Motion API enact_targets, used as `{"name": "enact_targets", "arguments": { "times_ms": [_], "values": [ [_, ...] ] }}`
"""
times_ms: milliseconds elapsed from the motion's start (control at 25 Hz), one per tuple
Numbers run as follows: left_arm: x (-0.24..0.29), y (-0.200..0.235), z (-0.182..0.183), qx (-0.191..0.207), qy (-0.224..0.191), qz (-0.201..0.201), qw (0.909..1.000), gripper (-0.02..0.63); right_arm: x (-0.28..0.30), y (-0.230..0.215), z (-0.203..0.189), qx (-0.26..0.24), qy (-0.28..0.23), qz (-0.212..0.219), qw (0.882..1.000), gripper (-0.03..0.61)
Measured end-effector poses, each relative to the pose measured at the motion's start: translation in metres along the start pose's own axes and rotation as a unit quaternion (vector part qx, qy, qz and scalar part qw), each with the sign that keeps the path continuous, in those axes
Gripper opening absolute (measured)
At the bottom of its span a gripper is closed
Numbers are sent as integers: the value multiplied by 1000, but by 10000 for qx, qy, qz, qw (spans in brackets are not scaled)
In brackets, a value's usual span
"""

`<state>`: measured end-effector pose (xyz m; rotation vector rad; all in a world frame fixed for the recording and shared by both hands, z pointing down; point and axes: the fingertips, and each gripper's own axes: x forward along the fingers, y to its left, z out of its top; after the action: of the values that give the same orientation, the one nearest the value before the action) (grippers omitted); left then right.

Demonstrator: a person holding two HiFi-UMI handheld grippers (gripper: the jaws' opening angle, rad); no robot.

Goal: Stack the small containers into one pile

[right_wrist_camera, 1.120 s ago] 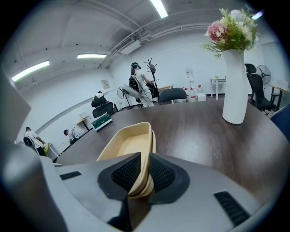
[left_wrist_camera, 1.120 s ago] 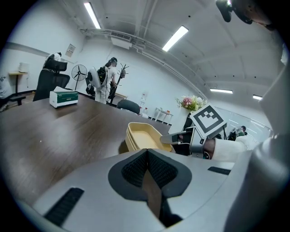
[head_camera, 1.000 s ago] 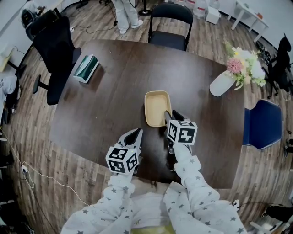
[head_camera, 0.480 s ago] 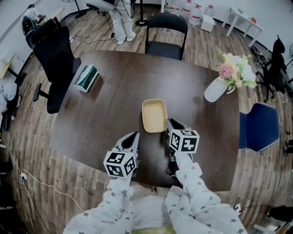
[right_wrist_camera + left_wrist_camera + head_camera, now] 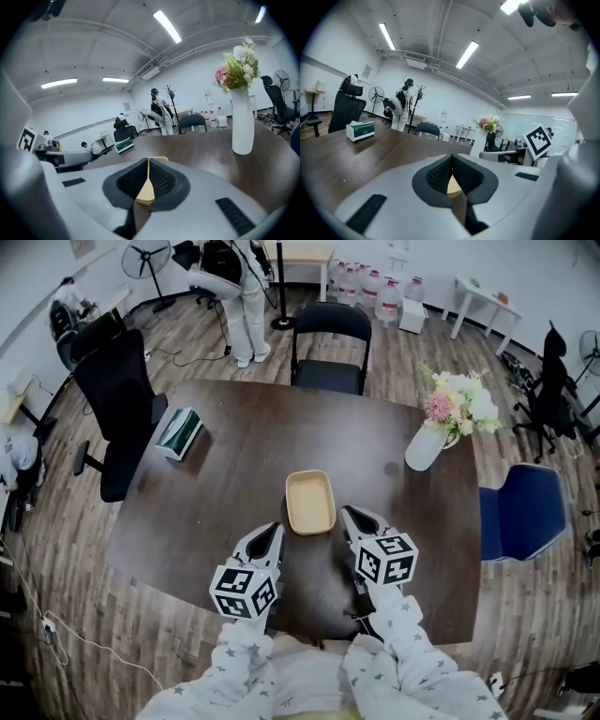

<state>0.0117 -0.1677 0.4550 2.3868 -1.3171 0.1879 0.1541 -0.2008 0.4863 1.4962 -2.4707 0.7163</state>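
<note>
A beige, tray-like container [image 5: 310, 502] lies on the dark table [image 5: 225, 474], just ahead of both grippers. I cannot tell whether it is one container or several nested. My left gripper [image 5: 271, 530] sits near its front left corner, shut and empty. My right gripper [image 5: 350, 515] sits just right of its front right corner, also shut with nothing held. Neither touches the container. In the left gripper view the pads [image 5: 440, 174] meet, and the container [image 5: 452, 186] shows behind them. The right gripper view shows closed pads [image 5: 160, 179] with the container [image 5: 146, 191] beyond.
A green and white tissue box [image 5: 178, 433] lies at the table's far left. A white vase of flowers [image 5: 427, 444] stands at the far right. A black chair [image 5: 328, 334] faces the far edge, an office chair [image 5: 112, 399] is left, a blue chair [image 5: 521, 512] right.
My right gripper has drawn back from the container's right rim and now stands apart from it. The left gripper has stayed about where it was. My head view has tilted up.
</note>
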Motion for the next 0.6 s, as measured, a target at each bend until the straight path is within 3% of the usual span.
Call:
{"name": "enact_targets", "arguments": {
  "times_ms": [200, 600],
  "values": [
    [-8, -15, 25, 336, -278, -58, 9990, 25, -27, 13, 23, -212, -463, 393, 9979, 28],
    [-27, -14, 57, 485, -703, 127, 9963, 25, -63, 14, 63, -248, -1111, 347, 9929, 21]
  ]
}}
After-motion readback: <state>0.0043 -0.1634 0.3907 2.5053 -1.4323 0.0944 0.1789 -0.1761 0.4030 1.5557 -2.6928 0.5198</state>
